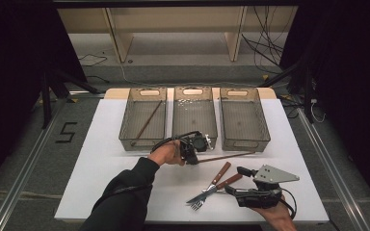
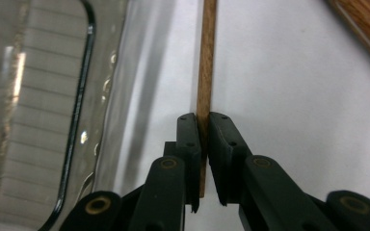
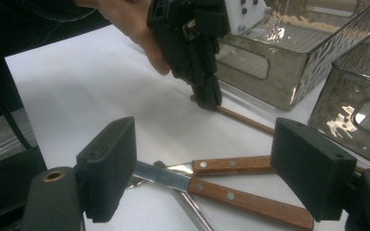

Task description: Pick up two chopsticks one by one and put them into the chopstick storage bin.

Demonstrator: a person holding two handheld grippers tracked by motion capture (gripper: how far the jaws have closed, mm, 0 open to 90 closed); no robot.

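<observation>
My left gripper (image 2: 202, 120) has its jaws clenched on one end of a thin wooden chopstick (image 2: 206, 62); in the left gripper view the stick runs straight up between the pads, and its short end pokes out just below them. In the high view that chopstick (image 1: 229, 156) lies nearly level on the white table (image 1: 101, 159), just in front of the middle and right bins, with the left gripper (image 1: 192, 153) at its left end. From the right gripper view the same gripper (image 3: 207, 98) points down onto the stick (image 3: 250, 121) where it meets the table.

My right gripper (image 3: 204, 168) is released, jaws wide apart with nothing between the pads. It hovers over a knife (image 3: 221, 191) and a fork (image 3: 231, 164), both with riveted wooden handles, crossed and touching. In the high view the right gripper (image 1: 238, 179) sits at the handle ends of the knife (image 1: 214, 189) and fork (image 1: 212, 185).

The only writing I can read is a large "5" (image 1: 66, 132) marked on the floor left of the table.

Three smoky clear plastic bins stand in a row at the far edge: the left bin (image 1: 127, 127) holds a second chopstick (image 1: 147, 121) lying slantwise, the middle bin (image 1: 179, 126) has small things at its far end that I cannot make out, and the right bin (image 1: 264, 126) stands beyond the stick's far tip. The middle bin's wall (image 2: 53, 120) is close beside my left jaws.

My left hand covers part of its gripper, and the fork's tines are partly hidden under the knife blade.
</observation>
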